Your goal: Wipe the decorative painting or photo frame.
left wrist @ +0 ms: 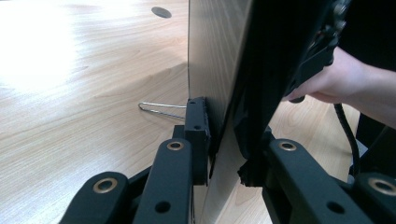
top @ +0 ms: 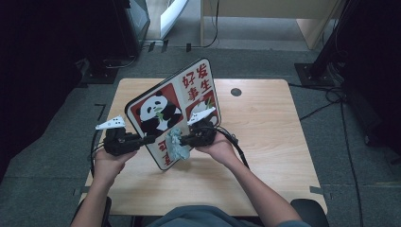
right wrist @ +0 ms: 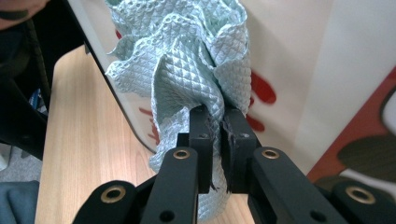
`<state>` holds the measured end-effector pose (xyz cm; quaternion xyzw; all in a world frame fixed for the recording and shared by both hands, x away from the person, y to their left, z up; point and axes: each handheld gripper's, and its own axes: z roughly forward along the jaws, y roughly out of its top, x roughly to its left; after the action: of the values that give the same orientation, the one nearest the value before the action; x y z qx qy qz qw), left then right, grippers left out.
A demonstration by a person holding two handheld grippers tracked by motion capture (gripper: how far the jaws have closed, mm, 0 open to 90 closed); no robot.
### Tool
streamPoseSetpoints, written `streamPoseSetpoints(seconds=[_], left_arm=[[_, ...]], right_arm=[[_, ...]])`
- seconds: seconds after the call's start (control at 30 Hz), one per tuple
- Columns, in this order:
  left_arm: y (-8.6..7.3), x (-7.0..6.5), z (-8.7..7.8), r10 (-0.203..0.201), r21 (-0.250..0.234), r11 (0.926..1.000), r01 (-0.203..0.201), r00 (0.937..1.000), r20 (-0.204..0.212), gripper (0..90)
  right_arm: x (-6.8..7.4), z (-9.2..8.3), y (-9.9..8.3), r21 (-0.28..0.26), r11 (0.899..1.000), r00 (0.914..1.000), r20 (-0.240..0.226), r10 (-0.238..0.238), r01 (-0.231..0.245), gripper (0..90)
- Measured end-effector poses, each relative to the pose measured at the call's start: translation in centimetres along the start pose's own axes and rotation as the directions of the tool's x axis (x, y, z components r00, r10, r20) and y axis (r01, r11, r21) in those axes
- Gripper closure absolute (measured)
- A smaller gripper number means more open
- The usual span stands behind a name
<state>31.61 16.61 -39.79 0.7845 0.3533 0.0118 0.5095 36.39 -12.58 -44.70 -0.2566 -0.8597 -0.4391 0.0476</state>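
Note:
A framed picture board (top: 175, 109) with pandas and red characters stands tilted on its lower edge on the wooden table (top: 265, 123). My left gripper (top: 149, 139) is shut on the board's left edge. In the left gripper view its jaws (left wrist: 224, 140) clamp the board (left wrist: 215, 56) edge-on, with the wood-look back to the left. My right gripper (top: 182, 140) is shut on a crumpled pale blue-green cloth (top: 177, 145) near the lower part of the board's front. In the right gripper view the cloth (right wrist: 187, 60) bunches out of the shut gripper (right wrist: 218, 126) up against the board (right wrist: 299, 70).
A thin wire stand (left wrist: 161, 109) sticks out behind the board onto the table. A round cable hole (top: 236, 92) sits at the table's far middle. The right gripper's cable (top: 236, 146) loops beside the right hand (left wrist: 336, 79). Dark furniture and cables surround the table on grey carpet.

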Motion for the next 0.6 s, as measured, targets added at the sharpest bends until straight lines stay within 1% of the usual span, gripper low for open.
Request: streamPoseSetpoints(seconds=[0.03,0.1,0.27,0.37,0.47,0.53,0.6], left_arm=[[0.0,0.0,0.0,-0.002,0.0,1.0,0.002,1.0,0.0,77.7],[0.0,0.0,0.0,-0.003,-0.001,1.0,0.003,1.0,0.001,77.7],[0.0,0.0,0.0,-0.005,-0.001,1.0,0.005,1.0,0.0,77.7],[0.0,0.0,0.0,-0.005,0.0,1.0,0.005,1.0,0.0,77.6],[0.0,-0.1,0.0,-0.002,-0.001,1.0,0.002,1.0,-0.002,77.4],[0.0,-0.1,0.0,0.0,-0.003,1.0,0.0,1.0,-0.005,77.3],[0.0,-0.1,0.0,-0.002,-0.004,1.0,0.002,1.0,-0.004,77.1]], right_arm=[[0.0,0.1,-0.2,0.007,1.0,1.0,0.0,0.007,-0.007,84.2],[-0.1,0.4,-0.7,0.01,1.0,1.0,0.002,0.004,-0.004,84.2],[-0.4,0.9,-1.5,0.041,0.999,0.9998,0.002,0.017,-0.017,84.3],[-0.3,1.0,-1.5,0.055,0.998,0.9999,0.006,0.016,-0.016,84.3],[-0.3,0.8,-1.4,0.062,0.998,0.9995,0.0,0.032,-0.032,84.3],[-0.3,0.7,-1.3,0.063,0.997,0.9992,-0.006,0.039,-0.039,84.4],[-0.2,0.4,-1.1,0.052,0.998,0.9993,-0.009,0.037,-0.037,84.4]])
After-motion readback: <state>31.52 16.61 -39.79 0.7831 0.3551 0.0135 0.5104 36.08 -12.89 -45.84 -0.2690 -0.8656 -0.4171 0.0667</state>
